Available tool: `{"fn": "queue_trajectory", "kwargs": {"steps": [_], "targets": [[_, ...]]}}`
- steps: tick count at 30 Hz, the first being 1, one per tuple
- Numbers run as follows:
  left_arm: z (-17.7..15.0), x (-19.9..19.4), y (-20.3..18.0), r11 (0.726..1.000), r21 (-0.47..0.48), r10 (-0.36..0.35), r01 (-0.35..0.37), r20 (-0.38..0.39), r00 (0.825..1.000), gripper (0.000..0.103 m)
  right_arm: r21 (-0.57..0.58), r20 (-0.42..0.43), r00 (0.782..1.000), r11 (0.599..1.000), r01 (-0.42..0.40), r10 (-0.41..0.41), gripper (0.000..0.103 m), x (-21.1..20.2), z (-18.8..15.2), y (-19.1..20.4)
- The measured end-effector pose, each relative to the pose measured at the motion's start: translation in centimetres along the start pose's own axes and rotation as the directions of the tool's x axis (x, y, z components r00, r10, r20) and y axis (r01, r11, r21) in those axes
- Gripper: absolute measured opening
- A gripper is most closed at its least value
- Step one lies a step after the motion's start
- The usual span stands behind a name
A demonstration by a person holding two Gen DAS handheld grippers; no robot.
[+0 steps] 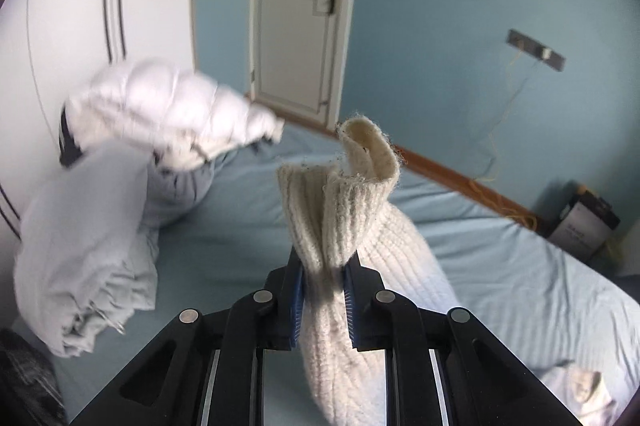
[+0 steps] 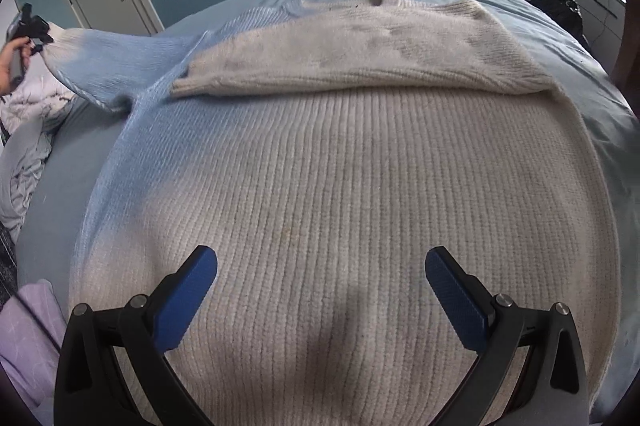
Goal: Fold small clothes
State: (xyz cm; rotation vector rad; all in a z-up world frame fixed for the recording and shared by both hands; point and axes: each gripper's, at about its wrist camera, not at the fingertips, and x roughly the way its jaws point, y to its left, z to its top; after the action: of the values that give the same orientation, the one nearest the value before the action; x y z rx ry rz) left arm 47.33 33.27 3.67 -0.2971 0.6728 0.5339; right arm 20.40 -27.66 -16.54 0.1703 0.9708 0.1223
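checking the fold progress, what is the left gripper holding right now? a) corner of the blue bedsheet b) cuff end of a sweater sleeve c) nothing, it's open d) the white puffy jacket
b: the left gripper is shut on the ribbed cuff of the cream sweater sleeve, raised off the bed, while the other sleeve already lies folded across the sweater's body.

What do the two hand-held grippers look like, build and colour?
Both match: the left hand-held gripper and the right hand-held gripper have matte black angular linkage arms with cut-out slots, round silver pivot pins, and flat blue textured pads on the fingers. No cables or markings show.
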Motion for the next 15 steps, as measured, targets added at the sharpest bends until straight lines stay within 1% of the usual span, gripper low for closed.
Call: {"fn": "queue_trajectory", "kwargs": {"steps": [2,4,6,7,8,9,10,11,12,13,14,15], "targets": [[0.7,-2.5,-2.5,0.999,0.038,-0.013,0.013,0.016,1.000,0.016,0.008,0.014,1.000,1.000,0.007,-0.007,0.102,-0.4,0.1,-0.2],[0.9,-5.4,-6.4,0.996,0.077,-0.056,0.054,0.022,0.998,0.016,0.020,0.030,1.000,1.000,0.009,-0.009,0.102,-0.7,0.3,-0.4],[0.4,-7.4,-10.1,0.989,0.120,-0.094,0.090,0.023,0.995,0.016,0.031,0.052,0.999,0.999,0.014,-0.015,0.102,-1.1,0.5,-0.6],[-0.6,-8.9,-13.2,0.981,0.164,-0.109,0.104,0.025,0.994,0.016,0.037,0.065,0.998,0.999,0.017,-0.019,0.102,-1.3,0.5,-0.8],[-1.3,-9.6,-15.2,0.975,0.190,-0.123,0.117,0.015,0.992,0.016,0.042,0.075,0.997,0.999,0.021,-0.024,0.102,-1.5,0.5,-1.0],[-2.9,-10.9,-18.8,0.960,0.222,-0.171,0.171,-0.020,0.985,0.016,0.053,0.084,0.996,0.998,0.030,-0.035,0.102,-1.6,0.6,-1.2],[-3.9,-11.6,-20.8,0.951,0.233,-0.196,0.201,-0.045,0.980,0.016,0.069,0.087,0.995,0.997,0.034,-0.040,0.102,-1.6,0.6,-1.6],[-5.5,-12.7,-23.7,0.936,0.247,-0.236,0.249,-0.081,0.968,0.016,0.084,0.089,0.995,0.996,0.031,-0.038,0.102,-1.7,0.6,-2.0],[-7.5,-14.5,-27.4,0.912,0.266,-0.289,0.311,-0.121,0.950,0.016,0.105,0.094,0.995,0.994,0.027,-0.037,0.102,-1.9,0.7,-2.5],[-8.8,-15.5,-29.5,0.897,0.279,-0.315,0.342,-0.140,0.939,0.016,0.130,0.096,0.995,0.991,0.023,-0.035,0.102,-2.0,0.7,-3.1],[-10.5,-17.0,-32.3,0.874,0.293,-0.350,0.387,-0.170,0.921,0.016,0.150,0.095,0.995,0.989,0.013,-0.028,0.102,-2.2,0.6,-3.5],[-13.0,-18.8,-35.7,0.842,0.289,-0.404,0.455,-0.222,0.888,0.017,0.175,0.093,0.995,0.984,0.002,-0.018,0.102,-2.2,0.6,-4.1]]}}
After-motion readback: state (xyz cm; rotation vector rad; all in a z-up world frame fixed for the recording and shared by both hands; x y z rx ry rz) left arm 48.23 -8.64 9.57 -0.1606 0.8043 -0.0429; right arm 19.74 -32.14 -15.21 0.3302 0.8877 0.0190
